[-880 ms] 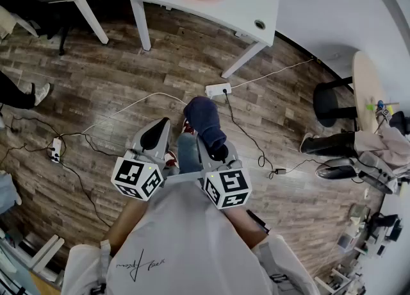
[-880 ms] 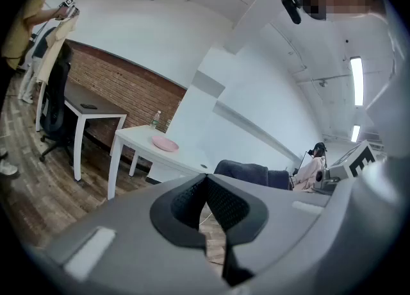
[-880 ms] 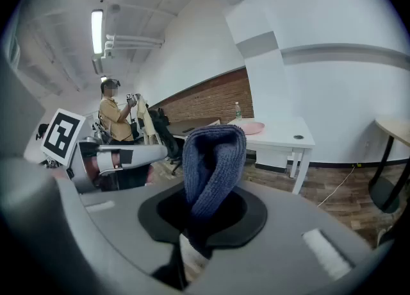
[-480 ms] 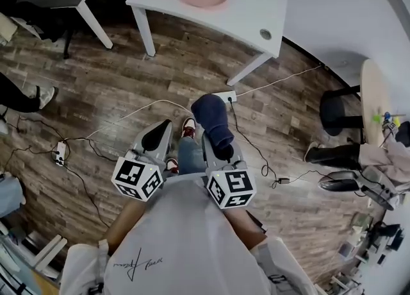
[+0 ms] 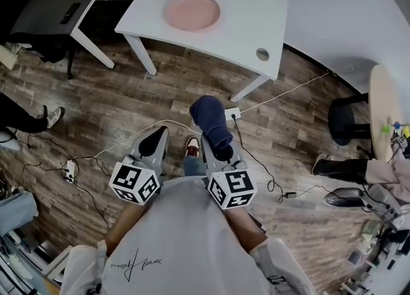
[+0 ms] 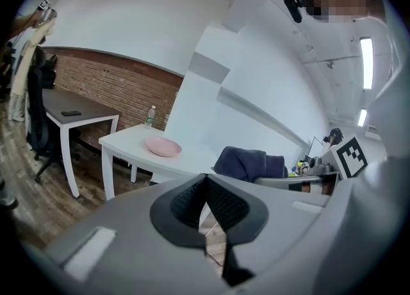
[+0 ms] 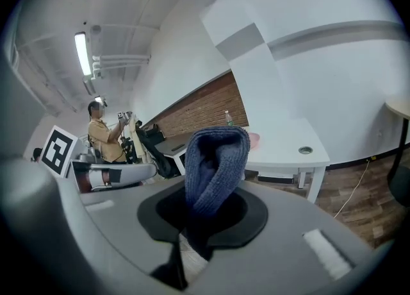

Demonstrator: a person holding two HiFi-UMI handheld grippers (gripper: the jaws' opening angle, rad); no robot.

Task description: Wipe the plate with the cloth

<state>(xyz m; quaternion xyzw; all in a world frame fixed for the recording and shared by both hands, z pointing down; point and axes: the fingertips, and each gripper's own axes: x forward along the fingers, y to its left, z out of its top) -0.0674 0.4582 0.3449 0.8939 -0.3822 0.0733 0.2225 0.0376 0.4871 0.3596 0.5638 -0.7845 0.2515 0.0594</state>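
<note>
A pink plate (image 5: 191, 11) lies on the white table (image 5: 256, 5) ahead of me; it also shows far off in the left gripper view as the plate (image 6: 163, 147). A folded dark blue cloth (image 5: 210, 119) sticks up out of my right gripper (image 5: 220, 149), whose jaws are shut on it; the cloth (image 7: 214, 162) fills the middle of the right gripper view. My left gripper (image 5: 154, 141) is beside it at the left, shut with nothing between its jaws. Both grippers hang over the wooden floor, well short of the table.
A dark desk (image 5: 67, 2) stands left of the white table. Cables and power strips (image 5: 232, 113) lie on the floor between me and the table. A round table (image 5: 384, 108) and a black stool (image 5: 346, 120) are at the right. A person's shoe (image 5: 54, 115) shows at the left.
The white table and plate have come nearer and lower in the head view as I moved toward them. Both grippers keep their places in front of me, the cloth still held.
</note>
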